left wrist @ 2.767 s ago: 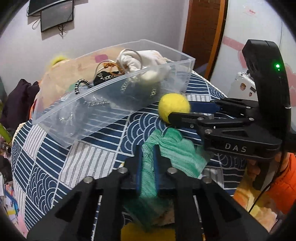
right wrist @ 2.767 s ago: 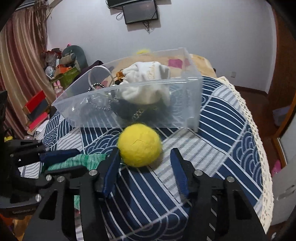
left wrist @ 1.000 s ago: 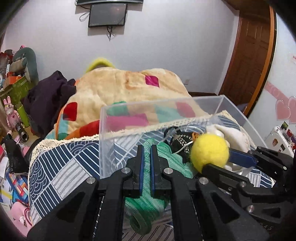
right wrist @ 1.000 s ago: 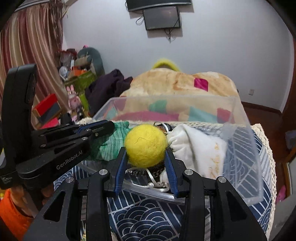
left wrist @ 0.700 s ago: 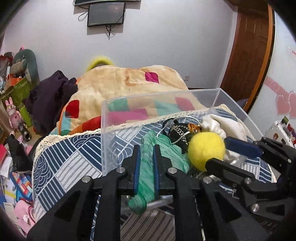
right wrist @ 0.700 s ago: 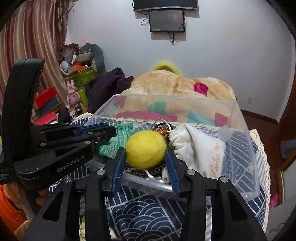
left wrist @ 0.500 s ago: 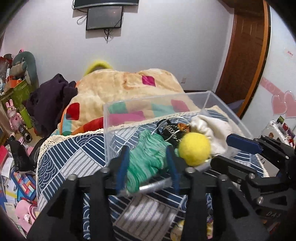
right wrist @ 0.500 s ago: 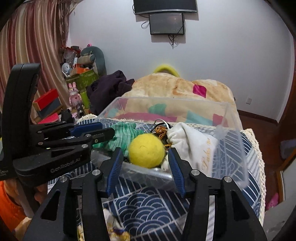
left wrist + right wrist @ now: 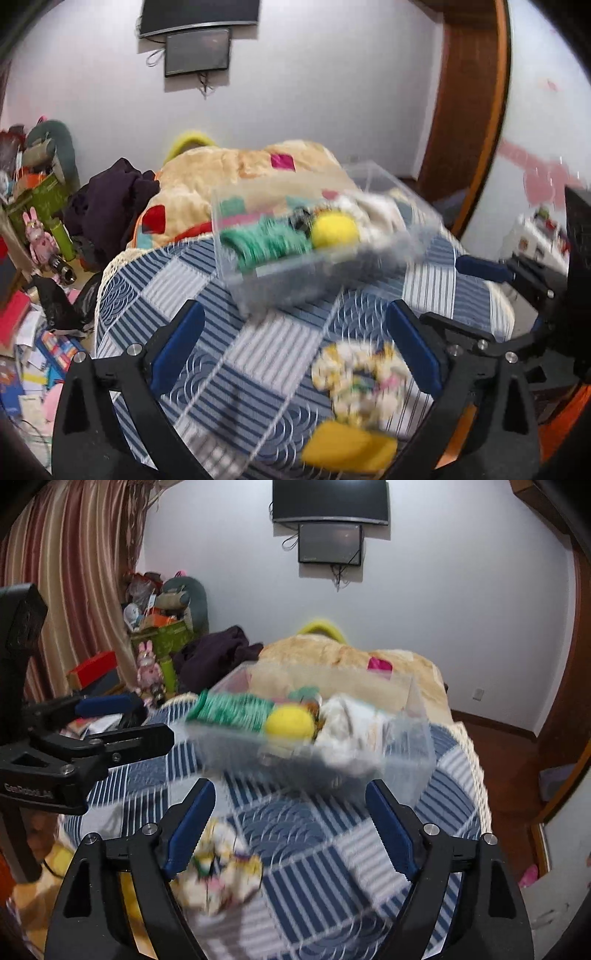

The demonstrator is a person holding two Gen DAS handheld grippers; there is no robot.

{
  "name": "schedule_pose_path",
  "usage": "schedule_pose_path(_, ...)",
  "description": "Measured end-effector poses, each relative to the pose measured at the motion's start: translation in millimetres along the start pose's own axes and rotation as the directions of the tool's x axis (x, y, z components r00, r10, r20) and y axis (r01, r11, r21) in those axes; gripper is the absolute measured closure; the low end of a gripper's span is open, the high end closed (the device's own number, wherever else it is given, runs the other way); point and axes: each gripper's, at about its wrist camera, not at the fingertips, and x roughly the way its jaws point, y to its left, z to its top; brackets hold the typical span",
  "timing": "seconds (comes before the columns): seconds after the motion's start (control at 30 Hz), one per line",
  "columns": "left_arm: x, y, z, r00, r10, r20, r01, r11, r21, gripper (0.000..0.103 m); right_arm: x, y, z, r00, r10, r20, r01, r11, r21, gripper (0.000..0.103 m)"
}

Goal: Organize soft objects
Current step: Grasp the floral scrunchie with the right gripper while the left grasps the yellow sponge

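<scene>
While both views are smeared by motion, the left claw (image 9: pixel 295 343) clearly stands with its blue pads wide apart and nothing between them, above the blue-and-white patterned cloth (image 9: pixel 229 295) that covers the surface. Beyond it, toward the far edge of the surface, sits the clear plastic bin (image 9: pixel 306 266); inside, from left to right, lie the green knit cloth (image 9: pixel 266 243), the yellow felt ball (image 9: pixel 334 230) touching it, and the white fabric pouch (image 9: pixel 373 210). Nearer, low between the left claw's fingers and close to its right pad, a floral scrunchie (image 9: pixel 360 376) lies on the cloth with a yellow item (image 9: pixel 349 448) just in front of it, too blurred to identify. The right claw (image 9: pixel 291 827) also stands wide apart and empty, with the bin (image 9: pixel 402 771) ahead of it and the scrunchie (image 9: pixel 221 871) just beside its left finger near the surface's front edge.
</scene>
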Motion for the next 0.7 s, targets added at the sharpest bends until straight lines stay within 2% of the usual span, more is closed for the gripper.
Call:
schedule_pose_path(0.2, -0.8, -12.2, -39.8, 0.996, -0.025, -0.085, 0.026, 1.000, 0.008, 0.003, 8.9, 5.7, -40.9, 0.992, 0.065, -0.104, -0.062, 0.998, 0.032, 0.022)
schedule_pose_path(0.4, -0.3, -4.5, -65.5, 0.989, -0.045, -0.143, 0.041, 0.999, -0.035, 0.003, 20.7, 17.2, -55.3, 0.978, 0.133, -0.162, -0.124, 0.990, 0.062, 0.028)
schedule_pose_path(0.57, -1.1, 5.9, -74.9, 0.985, -0.081, -0.154, 0.068, 0.994, -0.086, 0.003, 32.0, 33.9, -55.0, 0.979, 0.107, -0.172, -0.108, 0.994, 0.005, 0.039)
schedule_pose_path(0.6, -0.7, 6.0, -76.4, 0.984, -0.081, -0.157, 0.068, 0.994, -0.086, 0.003, 31.7, 35.6, -56.0, 0.980, 0.103, -0.168, -0.105, 0.995, 0.001, 0.045)
schedule_pose_path(0.63, -0.1, 5.3, -77.2, 0.984, -0.080, -0.160, 0.068, 0.994, -0.082, 0.003, 32.6, 36.4, -56.4, 0.981, 0.104, -0.165, -0.105, 0.994, 0.000, 0.056)
schedule_pose_path(0.67, 0.0, 4.6, -78.5, 0.983, -0.083, -0.161, 0.071, 0.994, -0.079, 0.003, 32.6, 37.0, -56.3, 0.981, 0.104, -0.165, -0.105, 0.995, 0.002, 0.063)
schedule_pose_path(0.7, 0.5, 3.1, -79.8, 0.983, -0.088, -0.162, 0.077, 0.994, -0.077, 0.003, 31.3, 36.1, -57.2, 0.980, 0.110, -0.165, -0.109, 0.994, 0.012, 0.076)
